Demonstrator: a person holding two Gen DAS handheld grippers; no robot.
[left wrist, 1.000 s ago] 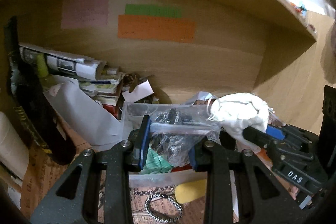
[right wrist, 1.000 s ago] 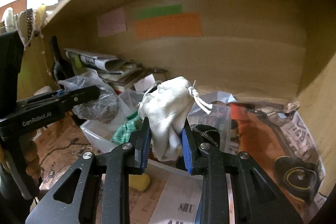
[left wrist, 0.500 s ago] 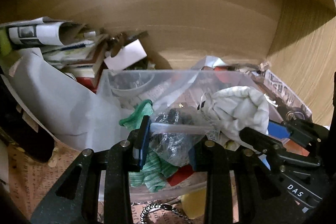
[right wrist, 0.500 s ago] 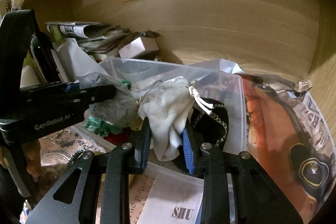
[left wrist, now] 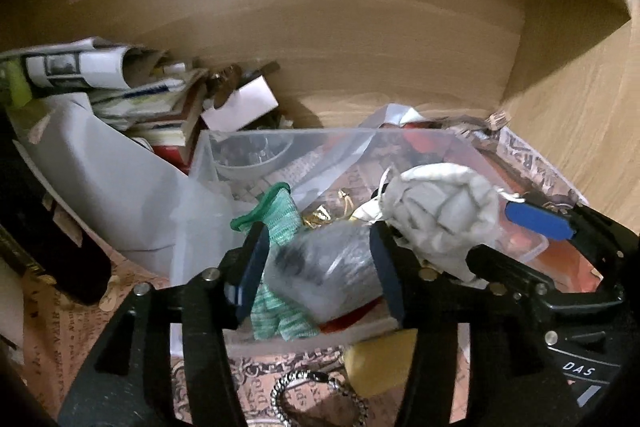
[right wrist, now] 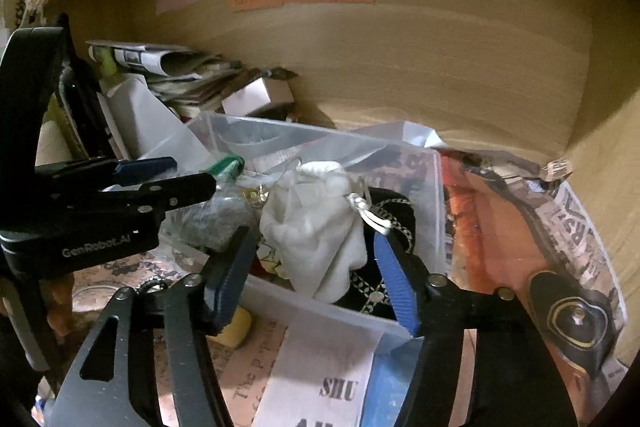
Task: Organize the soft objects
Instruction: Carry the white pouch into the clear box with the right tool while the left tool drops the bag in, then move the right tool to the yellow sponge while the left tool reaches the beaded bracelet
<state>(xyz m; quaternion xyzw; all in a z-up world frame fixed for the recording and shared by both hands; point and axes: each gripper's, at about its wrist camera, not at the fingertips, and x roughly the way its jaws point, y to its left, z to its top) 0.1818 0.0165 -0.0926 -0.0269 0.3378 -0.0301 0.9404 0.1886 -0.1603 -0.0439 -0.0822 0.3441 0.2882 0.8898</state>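
A clear plastic bin [left wrist: 208,163] [right wrist: 438,187] stands on the shelf. My left gripper [left wrist: 320,267] is open over its front, its jaws either side of a clear bag of dark grey stuff [left wrist: 328,267] [right wrist: 220,219] lying in the bin, beside a green knit cloth [left wrist: 280,215]. My right gripper [right wrist: 316,279] is open, its jaws apart around a white drawstring pouch [right wrist: 320,227] [left wrist: 444,211] that rests in the bin on a black patterned cloth [right wrist: 384,291].
Rolled newspapers and books [left wrist: 120,87] are stacked at the back left, with a white sheet [left wrist: 120,195] leaning on the bin. A yellow soft lump [left wrist: 380,359] and a metal chain [left wrist: 316,399] lie in front of the bin. Printed paper [right wrist: 560,227] covers the right shelf floor.
Both grippers have opened. The white pouch and the clear bag have dropped from the jaws into the bin. Both grippers have moved closer to the bin.
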